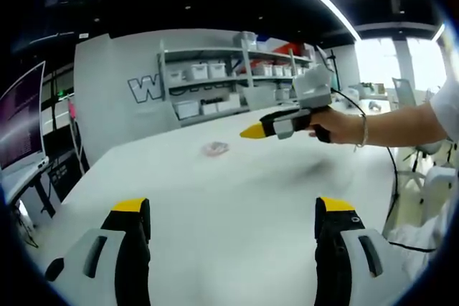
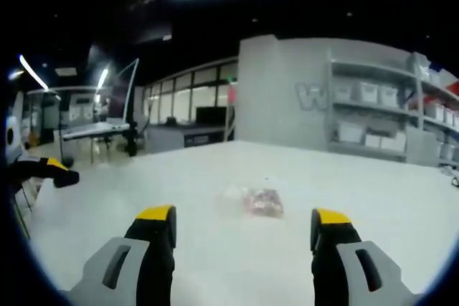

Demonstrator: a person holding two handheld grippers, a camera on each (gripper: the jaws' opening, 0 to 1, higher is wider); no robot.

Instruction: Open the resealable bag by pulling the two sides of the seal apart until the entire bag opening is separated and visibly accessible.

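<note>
Left gripper view
- Left gripper (image 1: 233,216): grey-and-black jaws with yellow tips stand wide apart, nothing between them.
- Broad white matte table (image 1: 215,198) runs ahead of the jaws; bare surface between the tips.
- Small clear resealable bag with pinkish contents (image 1: 214,149) lies flat on the table, well ahead of the jaws, nearer the left tip's line. Nothing touches it.
- Right gripper (image 1: 252,132), yellow-tipped, black and grey, comes in from the right, above and beyond the right jaw, held in a person's hand (image 1: 337,125) with a white sleeve (image 1: 450,105) behind. Its tip points toward the bag but stands apart from it. From here its tips look closed together; too side-on to be sure.
- Faint blurred shadow on the table below that hand.
- Room: grey partition wall with large white lettering (image 1: 147,89), pale metal shelving holding white bins (image 1: 237,80) beyond the table's far edge, a dark computer monitor (image 1: 21,116) off the left jaw, bright windows far right, dark ceiling with a long strip light.

Right gripper view
- Right gripper's own jaws, same colours, spread wide and empty.
- The bag lies on the table ahead, between the two tips' lines, closer to the right one, well clear of both.
- Left gripper's yellow-tipped end shows at the left edge, far off the left jaw.
- Beyond: grey lettered wall, shelving to the right, a desk and glass-fronted rooms to the left, dark ceiling with lights.
</note>
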